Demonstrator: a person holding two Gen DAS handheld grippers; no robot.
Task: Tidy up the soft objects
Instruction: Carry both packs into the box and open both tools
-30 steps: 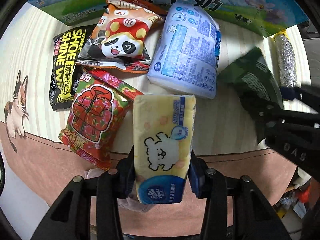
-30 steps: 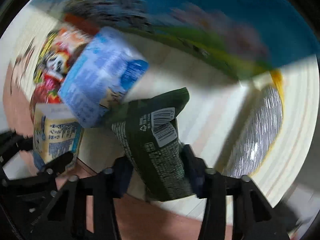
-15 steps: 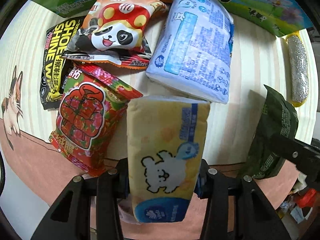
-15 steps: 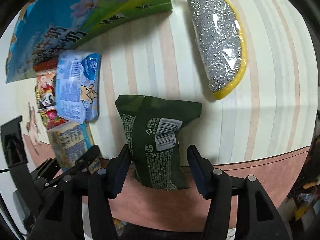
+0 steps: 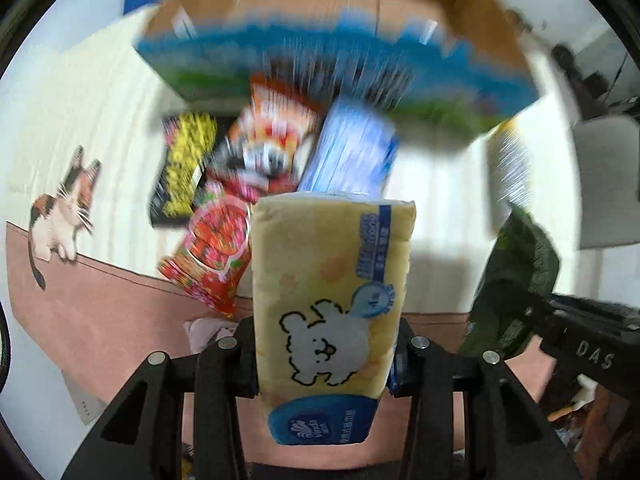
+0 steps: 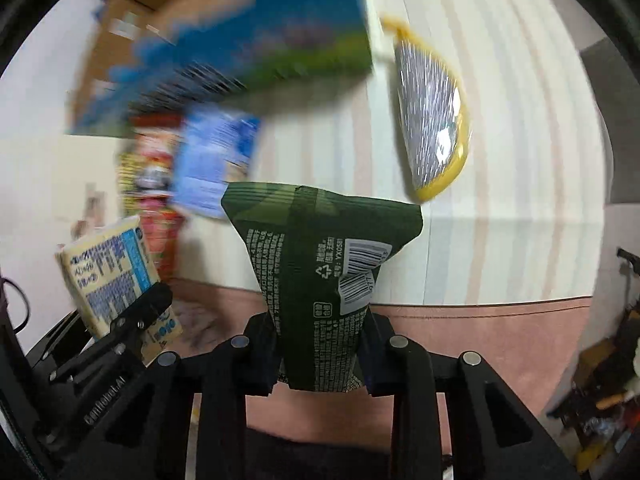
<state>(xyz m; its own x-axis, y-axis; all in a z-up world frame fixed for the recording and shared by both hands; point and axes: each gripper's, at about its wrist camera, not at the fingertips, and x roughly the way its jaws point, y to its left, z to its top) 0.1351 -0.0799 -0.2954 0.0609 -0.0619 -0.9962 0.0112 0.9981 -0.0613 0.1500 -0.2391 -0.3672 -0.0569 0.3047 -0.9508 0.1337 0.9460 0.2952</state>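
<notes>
1. Striped cream bench with a pink border strip near its edge; background blurred in both views. An open cardboard box with a blue and green printed side stands beyond the fingers.

2. Left gripper: fingers clamped on a yellow tissue pack from both sides, near its lower end. Most of the pack sticks out forward past the fingertips, upright between them.

3. Right gripper: fingers clamped on a dark green packet, pinched at its narrow lower part; the wider top fans out ahead of the fingers.

4. Both items appear lifted off the bench. The green packet also shows at the right edge of the left view.

5. Ahead of the fingers and in front of the box: a blue pack, a panda snack bag, a red bag and a black and yellow wipes pack. A silver and yellow pouch lies apart, ahead and right of the right fingers.

6. Step in hand, as judged: carrying two picked items toward the box. Next move calls for raising them over the box rim before releasing; the soft pack may sag.
</notes>
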